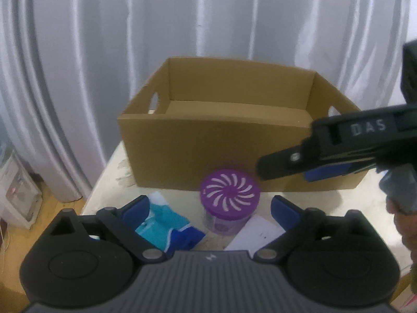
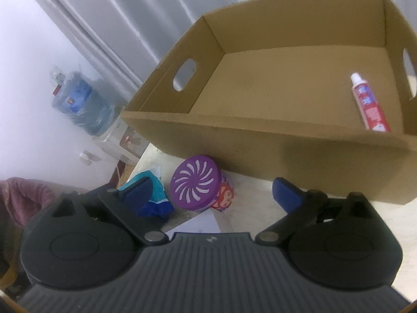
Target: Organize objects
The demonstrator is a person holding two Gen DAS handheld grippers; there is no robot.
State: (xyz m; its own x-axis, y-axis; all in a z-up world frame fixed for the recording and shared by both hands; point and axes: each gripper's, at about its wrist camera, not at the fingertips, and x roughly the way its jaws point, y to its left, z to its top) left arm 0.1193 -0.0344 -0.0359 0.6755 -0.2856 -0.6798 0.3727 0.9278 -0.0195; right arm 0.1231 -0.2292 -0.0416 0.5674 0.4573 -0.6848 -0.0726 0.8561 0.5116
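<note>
Ribbed grey housing and two black round hubs fill the bottom of each wrist view. Left gripper [image 1: 209,206]: fingers spread wide, blue pads, nothing between them pressed. Right gripper [image 2: 212,191]: likewise wide, nothing gripped. No earlier picture to compare.

Just past the left fingertips, on a pale, scuffed table top [image 1: 114,167]:
- purple-lidded jar [image 1: 230,195], round, upright, lid pierced with a white swirl pattern; printed wrap on its wall, red and purple in the right view. It stands between the lines of the left fingers, apart from both pads.
- teal and blue cloth [image 1: 166,225], soft, crumpled, partly hidden by the left finger.
- white card [image 1: 256,230], flat, just beside the jar's base, its near corner under the gripper body.

Behind the jar: cardboard box [image 1: 208,154], plain brown, open-topped, oval handle cut-outs in its end walls. Jar sits close against its front wall; contact cannot be told. In the left view the right gripper's black arm crosses in front of the box's right front corner.

Inside the box, right view: toothpaste tube [image 2: 368,104], white cap, red and blue print, lying along the right wall.

Beyond: grey-white curtain [image 1: 130,39], glossy, vertically pleated. Water bottle [image 2: 78,101], blue, plastic-wrapped, on the floor at left. Pink sleeve [image 2: 23,198] at the left edge.
</note>
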